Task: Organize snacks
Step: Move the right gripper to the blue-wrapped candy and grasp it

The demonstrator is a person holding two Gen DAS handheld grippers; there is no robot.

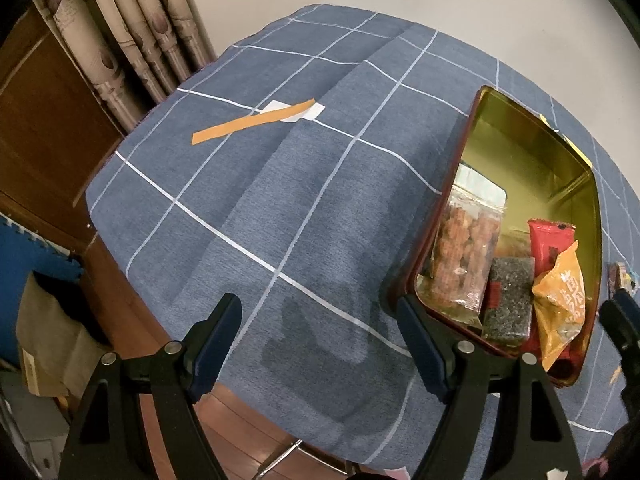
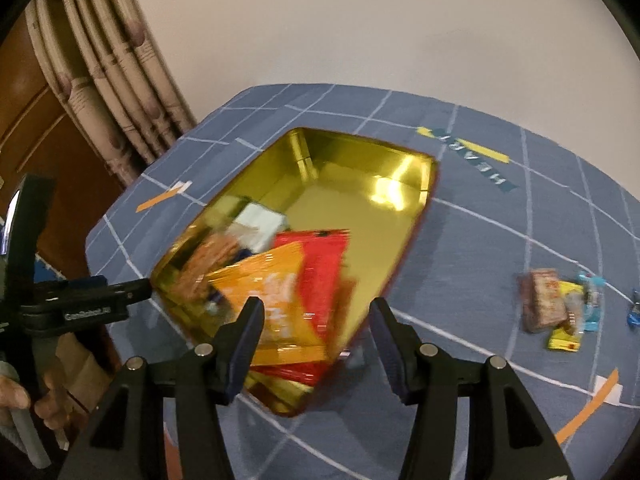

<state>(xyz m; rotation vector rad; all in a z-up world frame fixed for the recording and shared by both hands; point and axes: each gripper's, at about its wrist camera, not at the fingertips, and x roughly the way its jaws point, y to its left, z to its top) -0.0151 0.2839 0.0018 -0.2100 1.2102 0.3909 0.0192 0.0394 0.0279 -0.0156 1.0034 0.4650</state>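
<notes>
Left gripper [image 1: 320, 336]: jaws apart, holding nothing, beside the tin's rim.
Right gripper [image 2: 316, 340]: jaws apart, holding nothing.
Gold metal tin [image 2: 400, 184]: on the blue checked tablecloth [image 1: 280, 200], with an orange snack bag [image 2: 264, 280] inside.

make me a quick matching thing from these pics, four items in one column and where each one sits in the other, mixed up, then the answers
Things:
1. orange snack packet
2. orange tape strip
3. loose snack pile
4. left gripper

Places:
A. on the blue cloth, out to the right of the tin
B. inside the gold tin, at its near end
C. flat on the cloth, to the left of the tin
D. open over the cloth, one finger at the tin's near corner

Pairs: 1-B, 2-C, 3-A, 4-D
</notes>
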